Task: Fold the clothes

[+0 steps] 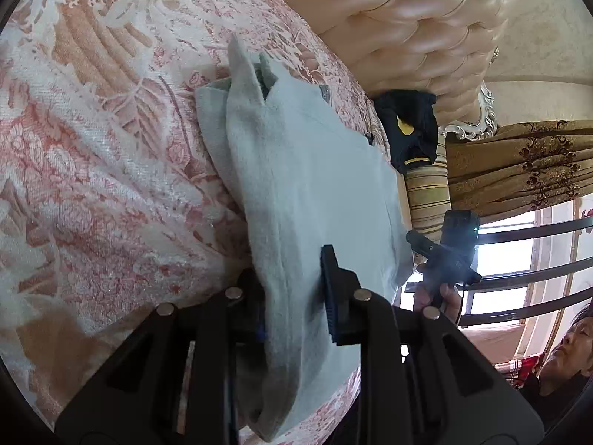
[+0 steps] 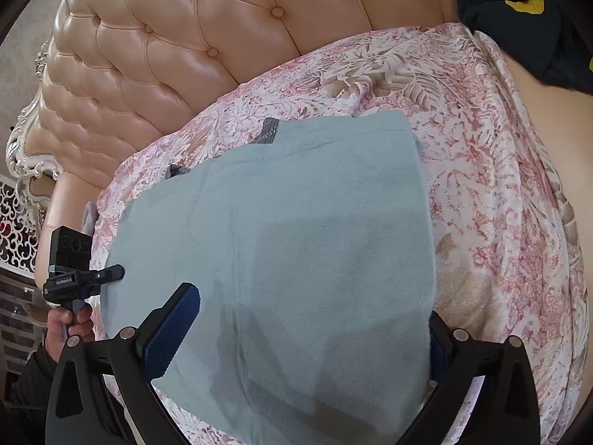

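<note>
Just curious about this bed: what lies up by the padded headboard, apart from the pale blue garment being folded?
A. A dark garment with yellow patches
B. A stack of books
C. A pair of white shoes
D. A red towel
A: a dark garment with yellow patches lies by the headboard, beyond the pale blue garment.

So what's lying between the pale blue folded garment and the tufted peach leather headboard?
Only bare pink floral bedspread separates the pale blue garment from the tufted headboard, seen in the right wrist view.

two garments: one pale blue garment (image 2: 296,241), one black garment (image 1: 409,126).
</note>
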Available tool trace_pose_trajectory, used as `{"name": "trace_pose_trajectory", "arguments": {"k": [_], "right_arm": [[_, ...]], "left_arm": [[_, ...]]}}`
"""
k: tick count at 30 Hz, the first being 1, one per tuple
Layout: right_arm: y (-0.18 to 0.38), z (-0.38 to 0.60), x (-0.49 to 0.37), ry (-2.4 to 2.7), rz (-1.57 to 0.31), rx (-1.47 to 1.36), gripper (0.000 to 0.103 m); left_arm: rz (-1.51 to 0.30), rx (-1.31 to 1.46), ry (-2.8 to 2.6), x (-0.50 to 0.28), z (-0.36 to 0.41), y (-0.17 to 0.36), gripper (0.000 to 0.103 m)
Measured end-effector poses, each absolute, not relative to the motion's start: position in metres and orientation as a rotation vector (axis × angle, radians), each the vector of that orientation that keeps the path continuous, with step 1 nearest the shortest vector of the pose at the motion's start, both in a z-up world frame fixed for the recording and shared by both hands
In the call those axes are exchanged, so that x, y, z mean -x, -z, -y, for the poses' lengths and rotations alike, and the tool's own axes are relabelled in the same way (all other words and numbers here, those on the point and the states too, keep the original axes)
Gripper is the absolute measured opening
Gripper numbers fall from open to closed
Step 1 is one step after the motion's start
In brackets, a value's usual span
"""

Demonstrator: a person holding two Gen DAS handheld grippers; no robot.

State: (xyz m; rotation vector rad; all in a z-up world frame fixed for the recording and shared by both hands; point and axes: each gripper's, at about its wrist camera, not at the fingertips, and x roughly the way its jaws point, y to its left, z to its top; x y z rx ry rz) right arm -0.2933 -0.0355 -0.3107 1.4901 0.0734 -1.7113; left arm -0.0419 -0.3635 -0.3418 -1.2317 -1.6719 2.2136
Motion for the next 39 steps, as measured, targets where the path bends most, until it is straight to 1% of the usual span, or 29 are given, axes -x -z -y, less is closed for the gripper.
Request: {"name": "trace_pose_trajectory", "arguments": {"k": [3,5,6,9,12,14,15,17,18,19,22,25,26,27,28,29,31,33,34,36,39], "right_arm": [[0.311,0.036,0.293,1.712,-0.076,-1.489,0.103],[0.311,0.034,0.295,1.703,-0.051,-1.492,0.103],[0.312,0.032,0.298,1.693,-0.02,-1.496,0.103],[0.314,0.02,0.307,1.646,0.098,-1.503,0.103],[0.316,0.008,0.315,1.586,0.207,-1.507,0.103],[0.317,0.001,0.32,1.542,0.278,-1.511,0.103],[0.317,0.0,0.32,1.538,0.279,-1.511,0.101],[0.315,-0.002,0.321,1.545,0.268,-1.514,0.091],[0.316,-0.005,0.322,1.541,0.28,-1.519,0.083],[0.317,-0.007,0.324,1.537,0.293,-1.524,0.078],[0.321,-0.015,0.328,1.517,0.34,-1.537,0.075],[0.328,-0.023,0.334,1.468,0.44,-1.556,0.076],[0.328,-0.023,0.334,1.462,0.434,-1.562,0.076],[0.328,-0.022,0.333,1.457,0.426,-1.567,0.075],[0.326,-0.02,0.332,1.46,0.395,-1.575,0.073],[0.325,-0.018,0.33,1.465,0.363,-1.577,0.072],[0.324,-0.015,0.329,1.474,0.315,-1.603,0.062],[0.323,-0.013,0.329,1.474,0.283,-1.634,0.056],[0.324,-0.013,0.33,1.47,0.286,-1.647,0.055],[0.324,-0.014,0.331,1.462,0.295,-1.672,0.056],[0.327,-0.015,0.333,1.453,0.33,-1.703,0.057]], "left_arm": [[1.679,1.236,-2.212,0.044,0.362,0.341,0.024],[1.715,1.22,-2.191,0.041,0.363,0.344,0.024],[1.735,1.211,-2.178,0.04,0.364,0.345,0.024],[1.787,1.184,-2.139,0.037,0.367,0.347,0.031],[1.814,1.166,-2.111,0.038,0.369,0.346,0.035],[1.812,1.163,-2.104,0.039,0.37,0.346,0.035],[1.822,1.158,-2.095,0.039,0.371,0.347,0.035],[1.841,1.148,-2.078,0.039,0.373,0.348,0.035],[1.85,1.143,-2.07,0.038,0.374,0.349,0.035],[1.857,1.136,-2.061,0.038,0.375,0.351,0.035],[1.853,1.15,-2.054,0.04,0.377,0.349,0.036],[1.752,1.22,-2.097,0.048,0.374,0.339,0.037],[1.712,1.246,-2.112,0.052,0.373,0.335,0.038],[1.677,1.269,-2.121,0.055,0.373,0.332,0.042],[1.649,1.287,-2.121,0.059,0.374,0.331,0.043],[1.621,1.304,-2.121,0.062,0.375,0.331,0.043],[1.572,1.337,-2.123,0.069,0.379,0.329,0.043],[1.548,1.354,-2.128,0.071,0.385,0.327,0.043],[1.533,1.349,-2.124,0.072,0.387,0.325,0.047],[1.509,1.377,-2.128,0.074,0.39,0.325,0.051],[1.542,1.357,-2.146,0.07,0.399,0.325,0.051]]}}
